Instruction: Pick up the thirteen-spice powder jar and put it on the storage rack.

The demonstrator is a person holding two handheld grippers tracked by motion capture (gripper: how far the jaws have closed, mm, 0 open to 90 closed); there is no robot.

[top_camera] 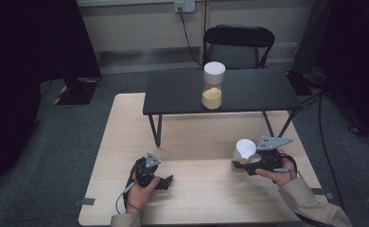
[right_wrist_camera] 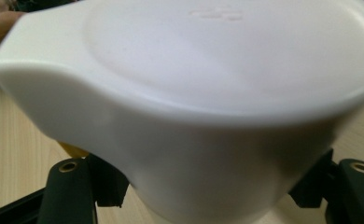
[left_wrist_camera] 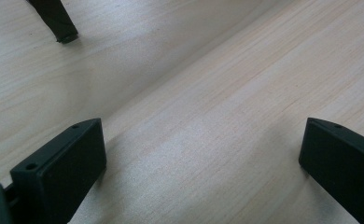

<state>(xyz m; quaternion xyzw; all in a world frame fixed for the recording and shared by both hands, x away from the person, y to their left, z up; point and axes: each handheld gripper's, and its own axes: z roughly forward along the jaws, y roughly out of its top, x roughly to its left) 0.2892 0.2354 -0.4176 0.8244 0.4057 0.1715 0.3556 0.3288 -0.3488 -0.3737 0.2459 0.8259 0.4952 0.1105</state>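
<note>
While the right gripper (top_camera: 247,164) is clamped on the tilted jar (top_camera: 244,152) near the right edge of the tabletop (top_camera: 192,137), the left gripper (top_camera: 162,181), jaws wide apart and empty, lies well apart toward the left.

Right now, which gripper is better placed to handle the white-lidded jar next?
The right gripper: it is already shut on the white-lidded jar. The left gripper sits open and apart from it on the wooden table.
</note>
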